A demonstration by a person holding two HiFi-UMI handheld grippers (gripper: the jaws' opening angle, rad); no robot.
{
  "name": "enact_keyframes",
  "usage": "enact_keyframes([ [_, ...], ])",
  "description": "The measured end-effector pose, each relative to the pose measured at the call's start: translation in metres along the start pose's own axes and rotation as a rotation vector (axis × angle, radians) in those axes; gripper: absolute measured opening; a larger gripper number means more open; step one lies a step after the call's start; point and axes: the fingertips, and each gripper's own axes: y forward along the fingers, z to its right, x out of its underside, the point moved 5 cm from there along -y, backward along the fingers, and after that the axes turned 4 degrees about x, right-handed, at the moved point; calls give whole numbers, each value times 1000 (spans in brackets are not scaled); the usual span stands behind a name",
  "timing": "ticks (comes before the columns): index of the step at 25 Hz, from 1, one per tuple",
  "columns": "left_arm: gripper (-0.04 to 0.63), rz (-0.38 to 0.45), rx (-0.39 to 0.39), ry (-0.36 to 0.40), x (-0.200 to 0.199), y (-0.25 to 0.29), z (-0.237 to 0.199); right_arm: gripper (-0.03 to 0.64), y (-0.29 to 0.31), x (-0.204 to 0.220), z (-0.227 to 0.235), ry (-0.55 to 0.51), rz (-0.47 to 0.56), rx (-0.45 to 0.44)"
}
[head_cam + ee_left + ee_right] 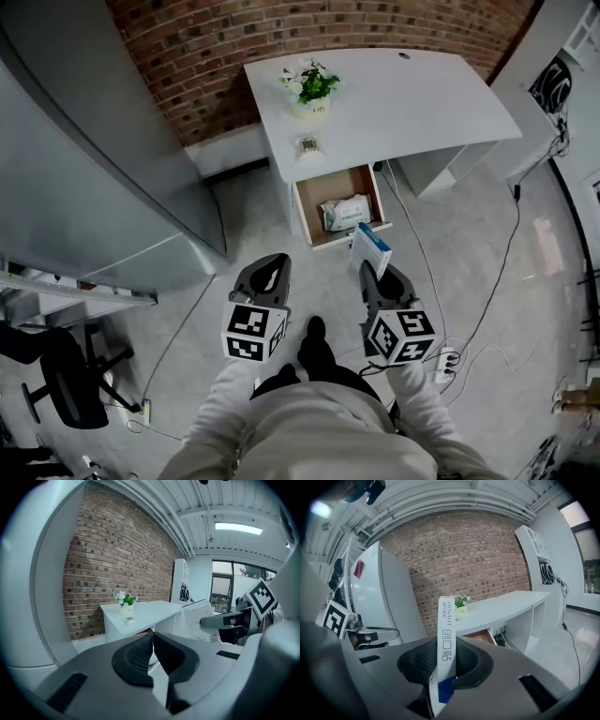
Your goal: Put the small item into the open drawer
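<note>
A flat white-and-blue box [370, 249] stands upright between the jaws of my right gripper [377, 274], which is shut on it. In the right gripper view the box [446, 634] rises narrow edge on from between the pads of that gripper [446, 662]. The open drawer [314, 195] juts from under the white desk [403, 103], just beyond the box, and a white packet [345, 213] lies in it. My left gripper [270, 274] hangs to the left over the floor, shut on nothing; its pads meet at the left gripper [152, 649].
On the desk stand a potted plant [312, 86] and a small object [307, 143]. A large grey cabinet [84, 159] fills the left. An office chair [66, 375] is at lower left. Cables and a power strip [448, 358] lie on the floor at right.
</note>
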Motion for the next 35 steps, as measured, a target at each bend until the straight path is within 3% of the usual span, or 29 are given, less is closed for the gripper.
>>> enact_keyframes([
  [10, 21, -6, -68, -40, -10, 49, -12, 89, 50, -9, 28, -14, -34, -54],
  [18, 21, -20, -88, -26, -17, 69, -11, 89, 76, -1, 38, -9, -80, -90],
  [35, 21, -53, -73, -60, 2, 106, -50, 89, 138, 26, 42, -23, -178, -48],
])
